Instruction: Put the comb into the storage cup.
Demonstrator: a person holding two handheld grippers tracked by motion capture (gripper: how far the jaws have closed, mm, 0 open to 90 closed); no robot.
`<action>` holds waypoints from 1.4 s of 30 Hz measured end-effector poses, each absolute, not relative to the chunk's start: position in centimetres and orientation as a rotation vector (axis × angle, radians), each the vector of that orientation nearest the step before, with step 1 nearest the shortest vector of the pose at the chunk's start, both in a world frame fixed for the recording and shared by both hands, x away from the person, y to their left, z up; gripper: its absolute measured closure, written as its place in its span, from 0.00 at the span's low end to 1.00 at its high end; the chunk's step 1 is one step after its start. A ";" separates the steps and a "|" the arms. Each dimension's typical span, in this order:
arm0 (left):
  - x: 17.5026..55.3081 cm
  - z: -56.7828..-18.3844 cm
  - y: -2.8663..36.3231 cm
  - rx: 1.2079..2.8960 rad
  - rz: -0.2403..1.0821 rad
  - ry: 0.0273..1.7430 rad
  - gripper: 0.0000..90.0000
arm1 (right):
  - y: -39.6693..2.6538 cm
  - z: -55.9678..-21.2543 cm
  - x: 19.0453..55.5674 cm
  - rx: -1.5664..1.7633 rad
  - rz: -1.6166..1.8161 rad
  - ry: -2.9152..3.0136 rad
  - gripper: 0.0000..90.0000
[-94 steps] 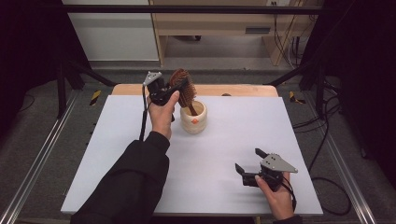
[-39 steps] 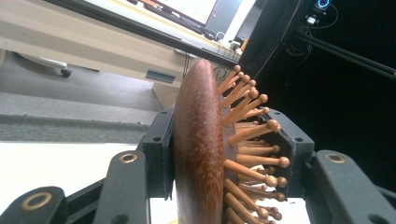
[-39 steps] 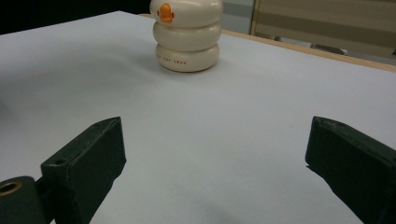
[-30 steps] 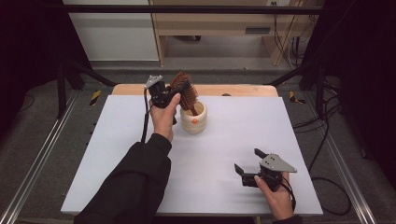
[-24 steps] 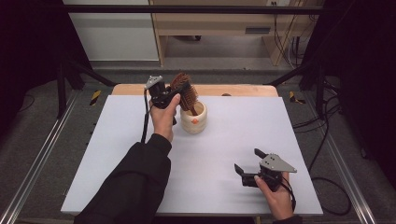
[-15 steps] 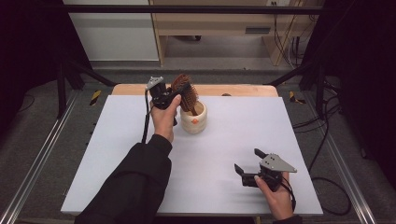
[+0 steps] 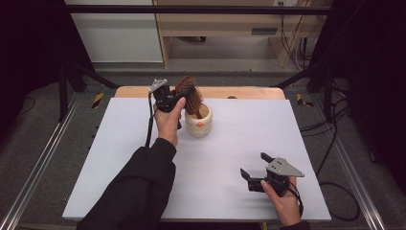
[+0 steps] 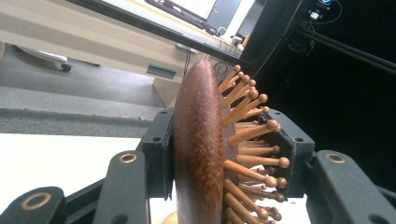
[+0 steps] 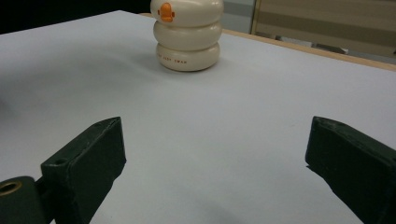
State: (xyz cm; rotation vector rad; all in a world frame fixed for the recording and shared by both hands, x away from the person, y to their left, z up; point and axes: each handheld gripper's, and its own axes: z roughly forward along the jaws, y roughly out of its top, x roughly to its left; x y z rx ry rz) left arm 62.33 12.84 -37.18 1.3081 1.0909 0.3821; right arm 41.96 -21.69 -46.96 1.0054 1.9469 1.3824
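On my left, the left tool (image 7: 184,97) is up at the far side of the tabletop (image 7: 119,143), its jaws closed on the head of a brush (image 7: 187,93). In the left gripper view I see one jaw against the smooth brown back and the other pressed into the wooden pins (the brush (image 8: 201,154) stands on edge between them). From the high view the brush's lower end goes down into a cream cup (image 7: 199,121), which stands on the tabletop just right of my left hand (image 7: 168,122).

Over to the right, near the front edge, the right tool (image 7: 257,165) rests low over the tabletop with its jaws spread wide and nothing between them. In the right gripper view they point toward the cup (image 9: 187,33), well apart from it, a ringed body with a small orange mark near the top.
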 end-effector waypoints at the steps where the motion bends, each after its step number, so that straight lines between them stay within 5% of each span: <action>1: 62.3 -37.2 12.8 1.309 0.382 1.089 0.55 | -21.7 -47.0 42.0 1.005 1.383 1.946 0.06; 42: 62.9 -37.9 14.3 1.283 0.345 1.143 0.52 | -21.5 -47.2 42.1 1.008 1.378 1.956 0.06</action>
